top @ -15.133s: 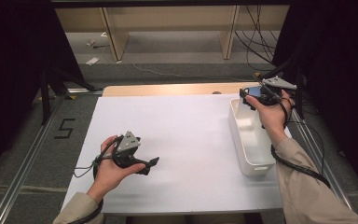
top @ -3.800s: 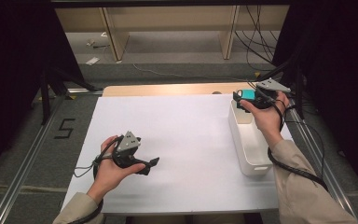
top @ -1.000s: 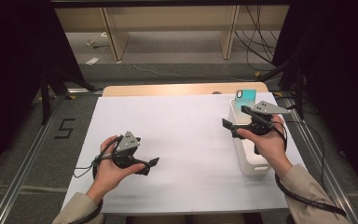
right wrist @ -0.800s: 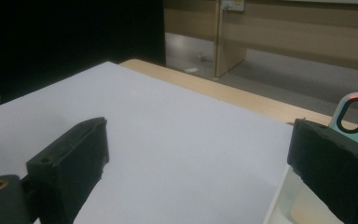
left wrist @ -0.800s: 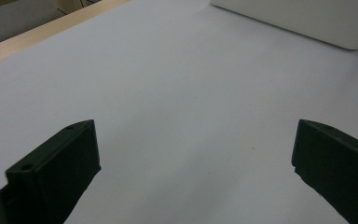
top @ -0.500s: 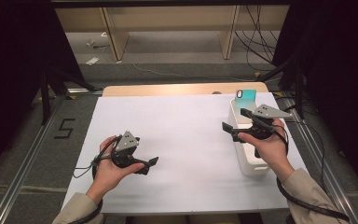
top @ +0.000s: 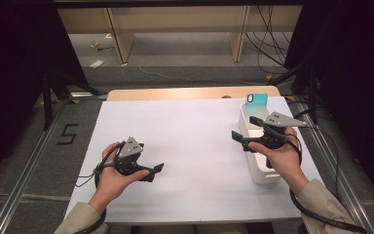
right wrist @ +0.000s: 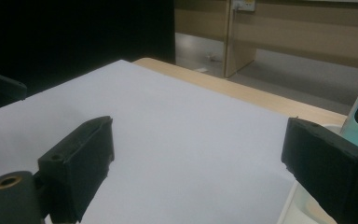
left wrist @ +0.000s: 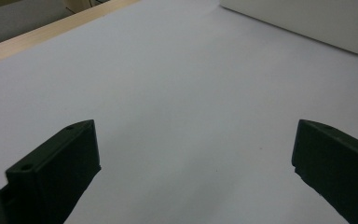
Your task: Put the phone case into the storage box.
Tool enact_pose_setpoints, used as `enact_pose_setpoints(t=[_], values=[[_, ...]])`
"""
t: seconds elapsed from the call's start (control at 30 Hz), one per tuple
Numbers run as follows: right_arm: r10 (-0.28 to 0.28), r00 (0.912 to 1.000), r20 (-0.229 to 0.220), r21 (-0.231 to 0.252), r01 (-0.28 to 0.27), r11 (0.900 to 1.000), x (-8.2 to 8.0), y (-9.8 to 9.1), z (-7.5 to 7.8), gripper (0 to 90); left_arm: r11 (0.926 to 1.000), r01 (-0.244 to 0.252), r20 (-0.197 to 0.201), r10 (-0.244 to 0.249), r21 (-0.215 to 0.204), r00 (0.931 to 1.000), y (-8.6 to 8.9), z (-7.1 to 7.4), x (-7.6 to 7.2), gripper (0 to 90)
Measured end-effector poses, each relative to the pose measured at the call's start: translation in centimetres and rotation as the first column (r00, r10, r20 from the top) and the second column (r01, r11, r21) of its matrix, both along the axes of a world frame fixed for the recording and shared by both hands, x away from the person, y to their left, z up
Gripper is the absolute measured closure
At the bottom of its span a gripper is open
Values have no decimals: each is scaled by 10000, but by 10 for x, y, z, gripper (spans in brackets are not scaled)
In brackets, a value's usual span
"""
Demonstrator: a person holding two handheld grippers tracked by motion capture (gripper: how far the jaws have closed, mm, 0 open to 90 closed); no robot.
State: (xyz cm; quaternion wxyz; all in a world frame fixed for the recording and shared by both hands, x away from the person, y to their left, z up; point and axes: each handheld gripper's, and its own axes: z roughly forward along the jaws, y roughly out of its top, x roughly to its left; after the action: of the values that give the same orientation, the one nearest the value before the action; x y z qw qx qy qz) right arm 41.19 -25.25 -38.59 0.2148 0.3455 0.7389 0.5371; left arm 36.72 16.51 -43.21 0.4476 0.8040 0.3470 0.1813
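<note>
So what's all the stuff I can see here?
Bin: one, white, right side of the table.
Phone case: one, teal, standing at the bin's far end.
Sheet: one, white, covering the table.
Table: one, wooden, edge showing at the far side.
Left gripper: one, black, open, above the sheet, nothing in it.
Right gripper: one, black, open, by the bin, nothing in it.
Hands: two, one on each gripper.

Phone case [top: 256,99] apparently upright in far end of bin [top: 260,171], at table's [top: 190,131] right edge.
</note>
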Motion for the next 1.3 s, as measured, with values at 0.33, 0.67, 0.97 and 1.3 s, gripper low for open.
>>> enact_pose_setpoints(t=[0.33, 0.67, 0.97, 1.3], values=[[256, 9997, 8, -20, -256, 9997, -7, 0, -3, 101, 9999, -109, 1, 109, 14, 9999, 3, 0, -2, 3], [553, 9984, 125, 102, -554, 9984, -18, 2, -2, 104, 10000, -98, 53, 98, 10, 9999, 2, 0, -3, 3], [754, 9971, 61, 14, -754, 9971, -26, 0, -6, 104, 10000, -11, 89, 11, 59, 10000, -1, 1, -4, 3], [928, 9956, 99, 1, -928, 9957, -34, -6, -9, 104, 10000, 59, 77, -60, 57, 10000, -3, 0, -3, 3]])
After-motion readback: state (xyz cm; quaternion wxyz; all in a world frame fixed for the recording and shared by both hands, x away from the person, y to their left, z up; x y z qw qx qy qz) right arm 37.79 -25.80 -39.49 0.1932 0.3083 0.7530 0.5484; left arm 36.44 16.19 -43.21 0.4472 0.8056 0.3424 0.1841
